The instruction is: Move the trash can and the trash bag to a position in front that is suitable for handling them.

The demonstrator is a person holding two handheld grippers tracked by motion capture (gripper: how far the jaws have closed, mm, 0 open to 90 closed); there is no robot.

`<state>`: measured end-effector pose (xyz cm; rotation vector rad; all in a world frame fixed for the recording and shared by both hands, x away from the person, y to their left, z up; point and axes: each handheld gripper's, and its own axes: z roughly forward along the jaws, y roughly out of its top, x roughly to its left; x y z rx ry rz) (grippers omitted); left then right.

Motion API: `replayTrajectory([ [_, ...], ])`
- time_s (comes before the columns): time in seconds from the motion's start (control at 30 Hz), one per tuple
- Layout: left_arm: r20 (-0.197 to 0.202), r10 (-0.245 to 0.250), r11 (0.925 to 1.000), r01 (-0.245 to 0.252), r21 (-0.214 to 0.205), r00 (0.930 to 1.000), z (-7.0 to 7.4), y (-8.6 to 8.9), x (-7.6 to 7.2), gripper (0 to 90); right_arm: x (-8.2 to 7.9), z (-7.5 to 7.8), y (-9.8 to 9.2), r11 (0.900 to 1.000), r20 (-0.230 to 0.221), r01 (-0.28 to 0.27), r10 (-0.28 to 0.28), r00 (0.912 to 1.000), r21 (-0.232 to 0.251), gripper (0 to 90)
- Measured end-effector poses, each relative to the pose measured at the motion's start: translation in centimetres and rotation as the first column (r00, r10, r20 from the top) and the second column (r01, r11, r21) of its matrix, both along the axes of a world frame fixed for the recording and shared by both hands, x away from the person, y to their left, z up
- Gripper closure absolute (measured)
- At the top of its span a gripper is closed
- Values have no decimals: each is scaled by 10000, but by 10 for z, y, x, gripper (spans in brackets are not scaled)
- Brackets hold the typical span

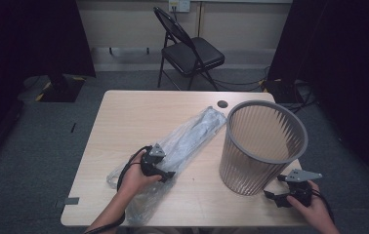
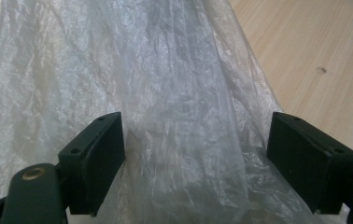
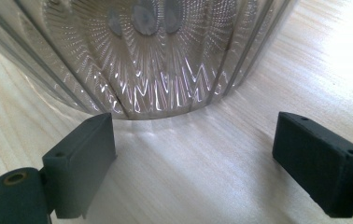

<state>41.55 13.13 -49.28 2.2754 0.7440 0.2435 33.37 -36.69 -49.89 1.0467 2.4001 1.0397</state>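
Bags: one clear plastic bag (image 1: 182, 141), crumpled, lying slantwise across the middle of the table from the near left edge towards the bin.
Bins: one ribbed, see-through waste bin (image 1: 263, 146), upright on the right half of the table.
Grippers: two.
Left gripper (image 1: 165, 174): over the bag's near part, jaws spread with the film lying between them (pads not pressing it).
Right gripper (image 1: 270, 196): low on the table just beside the bin's base, jaws spread wide with bare wood between them.
Table (image 1: 133, 117): one, pale wood, with a dark round hole near its far edge.
Room: grey carpet, one black folding chair (image 1: 190, 46) beyond the table, dark curtains on both sides.
Cut off: the bag's near end runs over the table edge; cables by the right curtain are hard to make out.
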Motion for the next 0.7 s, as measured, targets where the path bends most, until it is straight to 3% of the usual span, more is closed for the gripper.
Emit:
replayTrajectory([
  [0.3,193,912,9958,-910,-91,9956,-2,27,-3,185,0,0,0,10000,8,33,-33,10000,9,123],
  [0.37,206,1329,9911,-1327,-114,9909,-2,39,-3,185,0,0,0,10000,-8,32,-32,10000,32,122],
  [0.5,322,1617,9868,-1617,-32,9863,-2,50,-2,185,1,0,0,10000,-23,10,-10,10000,42,121],
  [0.7,334,2246,9745,-2244,-87,9739,-3,68,-3,185,1,0,-1,10000,-28,-32,32,10000,59,120],
])
